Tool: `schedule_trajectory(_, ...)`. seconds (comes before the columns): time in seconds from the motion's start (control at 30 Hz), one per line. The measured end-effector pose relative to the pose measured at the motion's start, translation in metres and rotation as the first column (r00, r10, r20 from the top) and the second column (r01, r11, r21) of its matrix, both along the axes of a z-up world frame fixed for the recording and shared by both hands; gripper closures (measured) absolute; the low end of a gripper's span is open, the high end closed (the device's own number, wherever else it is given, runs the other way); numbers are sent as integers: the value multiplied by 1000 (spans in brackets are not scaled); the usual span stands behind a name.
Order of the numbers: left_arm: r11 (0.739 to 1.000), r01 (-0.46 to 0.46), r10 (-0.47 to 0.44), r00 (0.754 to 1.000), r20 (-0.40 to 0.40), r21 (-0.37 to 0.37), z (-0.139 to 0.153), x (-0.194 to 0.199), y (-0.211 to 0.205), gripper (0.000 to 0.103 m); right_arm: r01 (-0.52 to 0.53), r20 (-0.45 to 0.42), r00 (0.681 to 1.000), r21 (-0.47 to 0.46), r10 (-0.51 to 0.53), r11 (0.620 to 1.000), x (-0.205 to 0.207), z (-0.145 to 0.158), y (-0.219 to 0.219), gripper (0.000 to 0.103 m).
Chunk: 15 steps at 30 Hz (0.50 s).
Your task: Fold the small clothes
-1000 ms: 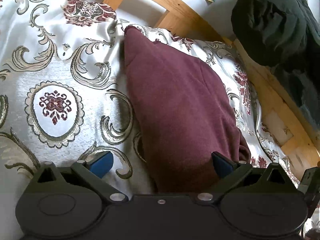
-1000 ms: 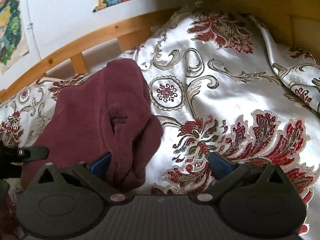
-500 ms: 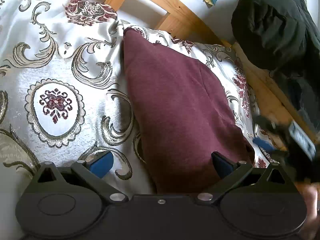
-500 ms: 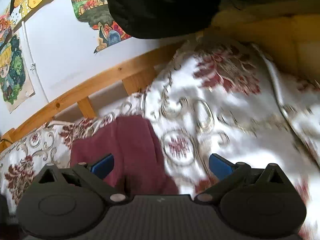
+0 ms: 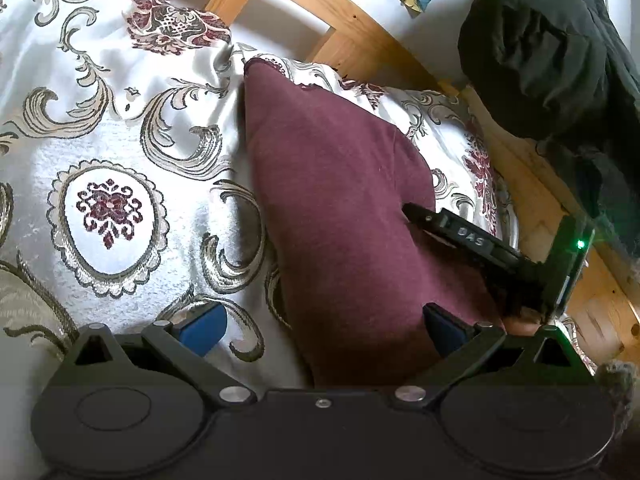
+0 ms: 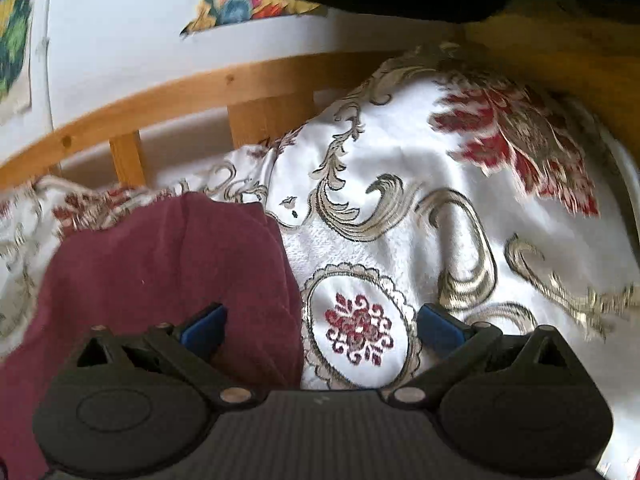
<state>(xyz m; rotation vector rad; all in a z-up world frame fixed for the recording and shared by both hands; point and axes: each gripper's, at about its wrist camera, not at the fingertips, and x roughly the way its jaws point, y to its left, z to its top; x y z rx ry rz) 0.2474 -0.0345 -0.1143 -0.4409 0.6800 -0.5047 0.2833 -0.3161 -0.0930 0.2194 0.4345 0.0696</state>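
Observation:
A maroon garment (image 5: 340, 208) lies folded in a long shape on a white patterned bedspread (image 5: 104, 208). My left gripper (image 5: 322, 330) is open, low over its near end, its right blue pad on the cloth and its left pad over the bedspread. The right gripper's black finger (image 5: 460, 234) reaches in over the garment's right edge in the left wrist view. In the right wrist view the garment (image 6: 160, 272) lies at lower left. My right gripper (image 6: 320, 328) is open and empty, its left pad over the cloth's edge, its right pad over the bedspread (image 6: 440, 184).
A wooden bed rail (image 5: 360, 44) runs behind the bedspread and along its right side. A dark jacket (image 5: 540, 60) hangs at the upper right. Colourful pictures (image 6: 248, 4) are on the white wall above the rail (image 6: 160, 104).
My right gripper rose, swung and came down over the garment's right side, now showing in the left wrist view. My left gripper has barely moved. The garment lies flatter.

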Motion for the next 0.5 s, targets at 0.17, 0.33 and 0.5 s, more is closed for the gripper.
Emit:
schedule_trajectory(0.17,1000,2,-2,1000,0,-2,0,1,0,0,-35,-16,999,132,37,991,-28,10,-16,0)
schedule_trajectory(0.33,1000,3,-3,1000,2,1,1,1,-1,0,34,-54,998,122,-27,992,-73,-2,-21,0)
schedule_trajectory(0.5,1000,6,-6,1000,6,4,1,1,-1,0,59,-55,997,133,-52,989,-89,-4,-27,0)
